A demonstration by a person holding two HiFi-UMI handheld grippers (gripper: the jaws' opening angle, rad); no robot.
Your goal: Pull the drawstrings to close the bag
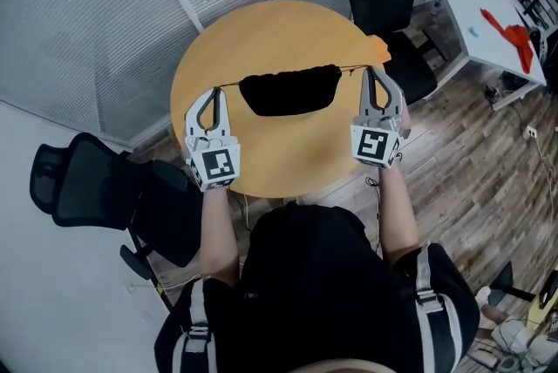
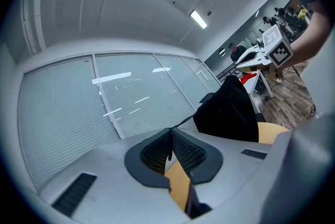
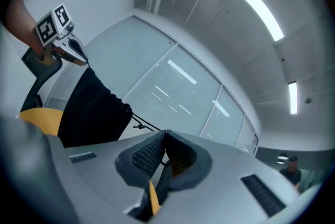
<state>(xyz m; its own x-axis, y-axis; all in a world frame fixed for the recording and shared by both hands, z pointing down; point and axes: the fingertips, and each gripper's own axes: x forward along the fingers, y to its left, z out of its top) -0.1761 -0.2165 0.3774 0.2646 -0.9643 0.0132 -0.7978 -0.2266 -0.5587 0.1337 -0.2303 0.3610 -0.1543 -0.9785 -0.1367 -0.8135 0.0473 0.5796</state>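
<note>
Soft black cloth bag (image 1: 290, 91) hangs, long axis left-right; left gripper (image 1: 213, 91) and right gripper (image 1: 368, 71) each pinch a thin drawstring (image 1: 352, 66).

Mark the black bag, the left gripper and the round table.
black bag (image 1: 292, 92), head view, middle of the cloth.
left gripper (image 1: 213, 91), head view, tips of its jaws.
round table (image 1: 279, 158), head view, bare top.
</note>
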